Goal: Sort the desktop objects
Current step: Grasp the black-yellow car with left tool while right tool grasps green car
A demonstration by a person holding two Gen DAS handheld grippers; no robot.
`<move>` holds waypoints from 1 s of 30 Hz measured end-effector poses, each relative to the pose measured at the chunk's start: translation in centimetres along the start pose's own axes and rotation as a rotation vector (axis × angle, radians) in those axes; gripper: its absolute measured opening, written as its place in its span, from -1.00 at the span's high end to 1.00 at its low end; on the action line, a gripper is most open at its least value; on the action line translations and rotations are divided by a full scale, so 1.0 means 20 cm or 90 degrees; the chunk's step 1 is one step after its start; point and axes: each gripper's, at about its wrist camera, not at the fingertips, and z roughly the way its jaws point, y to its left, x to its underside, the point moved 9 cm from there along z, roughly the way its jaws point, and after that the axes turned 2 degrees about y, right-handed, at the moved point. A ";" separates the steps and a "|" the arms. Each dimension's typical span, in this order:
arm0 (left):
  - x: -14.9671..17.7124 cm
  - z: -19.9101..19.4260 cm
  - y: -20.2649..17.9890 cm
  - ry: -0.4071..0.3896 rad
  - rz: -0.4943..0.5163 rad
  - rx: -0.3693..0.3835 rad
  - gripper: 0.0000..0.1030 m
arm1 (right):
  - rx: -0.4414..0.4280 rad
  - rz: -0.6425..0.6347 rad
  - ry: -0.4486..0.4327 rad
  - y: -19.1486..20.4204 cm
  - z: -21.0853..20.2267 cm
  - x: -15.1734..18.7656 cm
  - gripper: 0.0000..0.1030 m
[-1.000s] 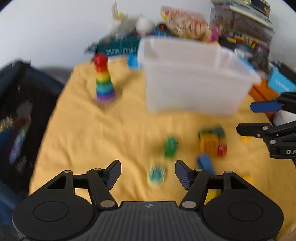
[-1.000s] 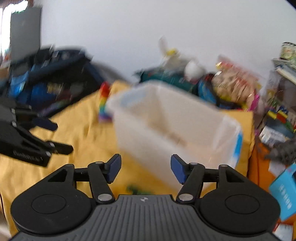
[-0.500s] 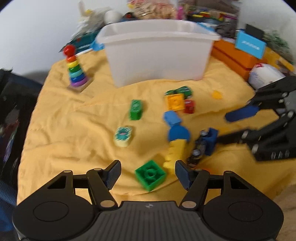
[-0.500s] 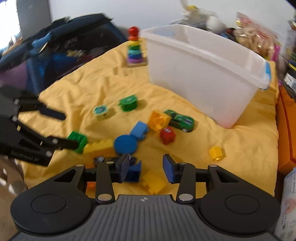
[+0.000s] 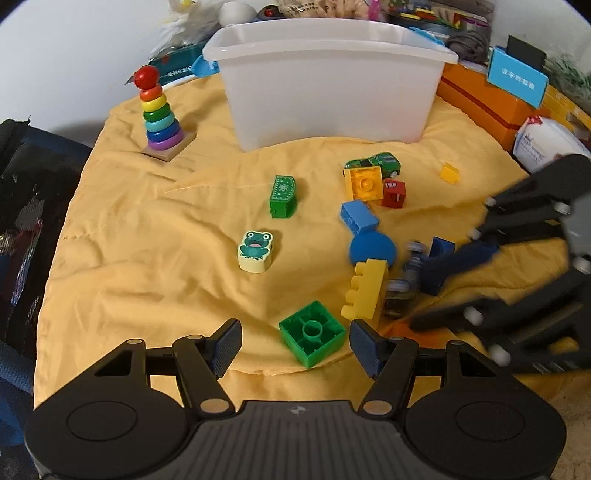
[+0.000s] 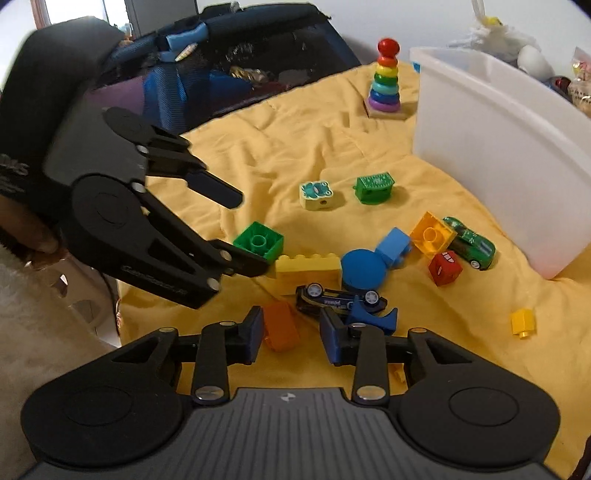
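Left gripper (image 5: 295, 345) wide, green brick (image 5: 312, 333) between its fingers, untouched. Right gripper (image 6: 291, 334) narrower, empty, astride orange block (image 6: 281, 326) (no contact visible). Toys scattered on yellow cloth (image 5: 147, 258); bin (image 5: 328, 81) behind.

Both tongs have dropped closer to the toys, the right tongs (image 6: 291, 338) now narrowed around the orange block (image 6: 281, 326).

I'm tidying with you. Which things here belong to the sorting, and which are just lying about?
For sorting:
green brick
yellow brick
frog block
green car
white bin

Lying about:
orange box
dark bag
snack packet
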 end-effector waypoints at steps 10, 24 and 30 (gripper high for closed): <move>-0.12 -0.04 -0.26 -0.062 0.148 0.058 -0.32 | 0.093 0.038 -0.079 -0.29 -0.10 -0.14 0.21; -0.14 0.16 -0.41 0.000 0.283 0.070 0.40 | 0.127 0.141 -0.069 -0.59 -0.12 -0.04 0.19; -0.12 0.14 -0.36 0.017 0.219 0.095 0.40 | 0.149 0.021 -0.066 -0.60 -0.03 -0.12 0.13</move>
